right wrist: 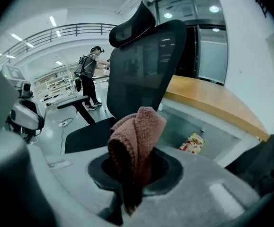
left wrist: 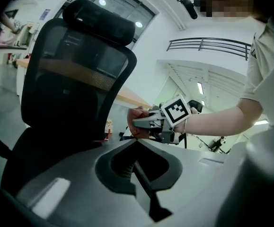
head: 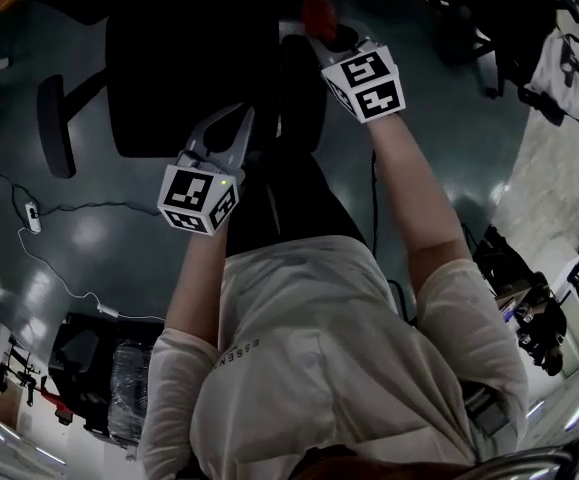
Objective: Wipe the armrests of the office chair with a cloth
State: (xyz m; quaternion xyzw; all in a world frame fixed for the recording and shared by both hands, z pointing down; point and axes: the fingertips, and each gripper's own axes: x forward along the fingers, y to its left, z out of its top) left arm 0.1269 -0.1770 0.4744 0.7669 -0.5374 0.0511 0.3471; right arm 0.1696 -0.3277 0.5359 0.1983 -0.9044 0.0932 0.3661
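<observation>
The cloth (right wrist: 136, 141) is gripped in the right tongs (right wrist: 129, 193), close to the chair (right wrist: 141, 60); contact with an armrest (head: 55, 126) cannot be told. The left tongs (left wrist: 144, 193) are clenched on nothing. The loosely bunched cloth could be pulled free by rubbing. A glossy floor (head: 89, 233) and a bright hall are seen.

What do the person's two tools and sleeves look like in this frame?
The left tool and right tool both have light grey bodies, each carrying a white cube with black square markers. The person wears a pale short-sleeved shirt, leaving the forearms bare.
</observation>
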